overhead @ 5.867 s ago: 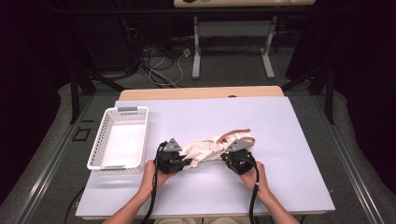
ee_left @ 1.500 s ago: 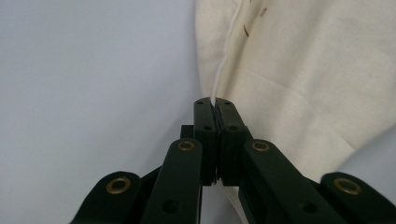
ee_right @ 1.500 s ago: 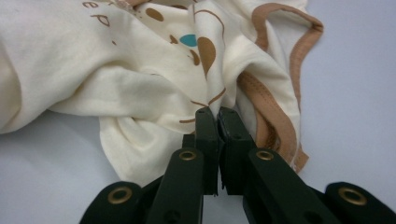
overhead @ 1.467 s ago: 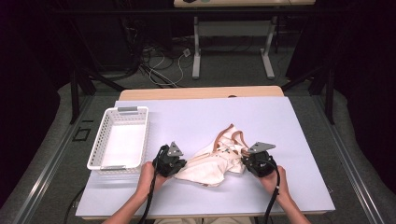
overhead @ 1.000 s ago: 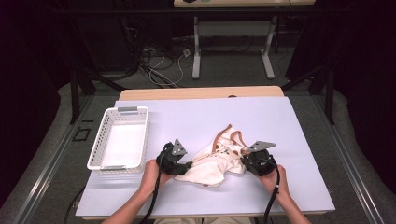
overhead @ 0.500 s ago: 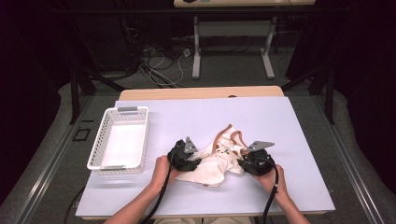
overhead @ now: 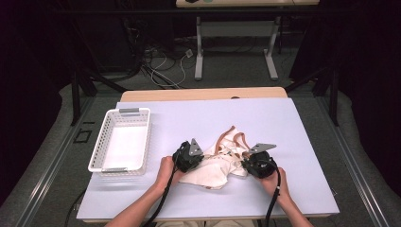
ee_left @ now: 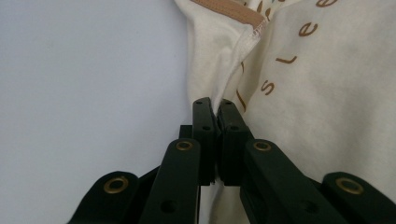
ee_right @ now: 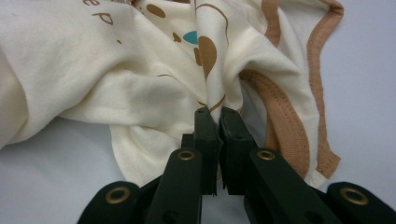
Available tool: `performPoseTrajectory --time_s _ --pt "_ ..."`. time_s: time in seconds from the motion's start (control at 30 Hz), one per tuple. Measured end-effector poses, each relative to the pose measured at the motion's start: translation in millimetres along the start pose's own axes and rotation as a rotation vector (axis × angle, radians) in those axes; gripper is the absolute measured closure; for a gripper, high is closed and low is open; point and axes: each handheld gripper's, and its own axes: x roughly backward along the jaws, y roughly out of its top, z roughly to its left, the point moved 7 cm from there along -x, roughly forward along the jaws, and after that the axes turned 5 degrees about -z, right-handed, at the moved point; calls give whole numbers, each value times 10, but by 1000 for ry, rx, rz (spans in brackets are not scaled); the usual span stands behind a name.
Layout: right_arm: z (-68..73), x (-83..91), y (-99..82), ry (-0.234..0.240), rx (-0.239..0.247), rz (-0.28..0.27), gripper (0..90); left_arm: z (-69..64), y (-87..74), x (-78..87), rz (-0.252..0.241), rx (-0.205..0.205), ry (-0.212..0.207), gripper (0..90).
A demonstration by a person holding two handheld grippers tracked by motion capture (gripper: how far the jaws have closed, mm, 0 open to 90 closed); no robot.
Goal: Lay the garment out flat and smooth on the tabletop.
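On the pale desk (overhead: pixel 293 127) a cream garment (overhead: pixel 217 168) with brown trim lies crumpled near the front edge, right of a white basket (overhead: pixel 120 142). Left hand-held gripper (ee_left: pixel 215 109) has just been closing and now pinches a fold of its left side; right hand-held gripper (ee_right: pixel 215 116) has also just closed on a fold of its right side

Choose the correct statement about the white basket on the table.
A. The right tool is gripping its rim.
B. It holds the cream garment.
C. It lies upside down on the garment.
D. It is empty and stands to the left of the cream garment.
D: in the high view the white basket has nothing inside and stands apart, left of the cream garment, which lies on the table.
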Motion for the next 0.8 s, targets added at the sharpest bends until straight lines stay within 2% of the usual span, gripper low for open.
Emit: performPoseTrajectory --time_s 0.2,0.37,0.5,0.53,0.6,0.73,0.8 --pt "4 31 4 4 9 0 870 22 -4 43 -4 20 13 883" --pt "-8 62 9 -2 13 -4 871 47 -13 95 -9 61 12 883" --pt "-2 74 13 -2 29 -9 872 63 -17 162 -12 71 13 883" --pt "-3 79 13 -4 30 -5 872 77 -22 181 -6 63 19 883" --pt "3 87 14 1 17 3 872 71 -29 196 -9 77 14 883" --pt "-1 87 7 -1 21 9 872 73 -58 222 3 65 19 883" --pt "0 96 6 -2 26 16 872 68 -71 240 5 76 12 883"
